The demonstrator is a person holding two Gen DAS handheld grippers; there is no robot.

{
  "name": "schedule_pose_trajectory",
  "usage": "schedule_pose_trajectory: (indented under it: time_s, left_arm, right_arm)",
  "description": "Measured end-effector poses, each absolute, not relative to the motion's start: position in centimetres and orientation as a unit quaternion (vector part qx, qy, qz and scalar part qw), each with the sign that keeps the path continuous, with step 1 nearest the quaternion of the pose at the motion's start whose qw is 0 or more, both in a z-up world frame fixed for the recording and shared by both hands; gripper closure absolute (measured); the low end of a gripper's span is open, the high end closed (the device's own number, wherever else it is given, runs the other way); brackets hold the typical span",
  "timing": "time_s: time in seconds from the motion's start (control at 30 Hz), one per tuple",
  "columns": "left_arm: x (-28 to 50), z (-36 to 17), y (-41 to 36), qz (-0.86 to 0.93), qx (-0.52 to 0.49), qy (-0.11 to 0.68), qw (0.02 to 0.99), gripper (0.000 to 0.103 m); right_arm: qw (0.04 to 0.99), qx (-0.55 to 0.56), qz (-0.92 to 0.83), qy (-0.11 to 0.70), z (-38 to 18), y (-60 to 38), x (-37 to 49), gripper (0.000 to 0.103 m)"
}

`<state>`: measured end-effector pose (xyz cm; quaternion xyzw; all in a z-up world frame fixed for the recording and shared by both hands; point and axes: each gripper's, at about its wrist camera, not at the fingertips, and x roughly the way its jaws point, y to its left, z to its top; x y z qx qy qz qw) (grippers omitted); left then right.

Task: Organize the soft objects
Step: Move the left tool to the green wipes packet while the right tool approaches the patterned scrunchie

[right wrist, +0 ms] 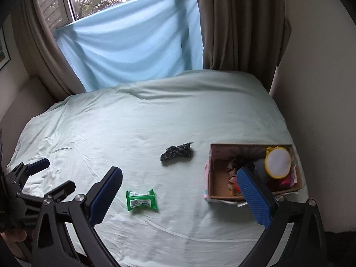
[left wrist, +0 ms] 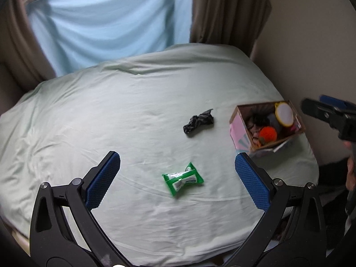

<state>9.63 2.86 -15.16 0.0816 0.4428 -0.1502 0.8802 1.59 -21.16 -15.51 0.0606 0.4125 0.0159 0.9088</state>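
Observation:
A green tissue packet [left wrist: 183, 179] lies on the pale green bed sheet [left wrist: 111, 115], between and just ahead of my open left gripper [left wrist: 178, 166]. A crumpled dark cloth [left wrist: 198, 122] lies farther back. A cardboard box [left wrist: 241, 131] at the right holds several soft things, among them an orange ball [left wrist: 268, 134] and a yellow-rimmed round pad [left wrist: 284, 113]. In the right wrist view my right gripper [right wrist: 179, 178] is open and empty above the bed, with the packet [right wrist: 141, 199] between its fingers, the cloth [right wrist: 177, 152] ahead and the box [right wrist: 219, 178] at its right finger.
A blue sheet [right wrist: 133, 44] and brown curtains [right wrist: 233, 22] hang over the window behind the bed. A wall [right wrist: 322, 89] runs along the right, close to the box. The left gripper shows at the left edge of the right wrist view [right wrist: 33, 178].

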Motion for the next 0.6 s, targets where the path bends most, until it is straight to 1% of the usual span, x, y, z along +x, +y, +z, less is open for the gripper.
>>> schedule_pose_trajectory:
  time_s: [0.13,0.33,0.6]
  left_arm:
    - [10.8,-17.2,4.0,-0.181,0.102,0.441,0.873,0.000]
    - [12.4,-22.2,4.3,-0.220,0.160,0.455,0.848,0.000]
    - [15.1,-30.5,2.0,-0.266,0.203,0.487,0.807,0.000]
  right_arm:
    - [0.905,0.063,0.014,0.421,-17.1,-19.2,3.5,0.001]
    - [0.899,0.049,0.021,0.435,-20.6,-17.1,7.5,0.001]
    - [0.888,0.014,0.042,0.458,-27.2,-16.3,14.0,0.001]
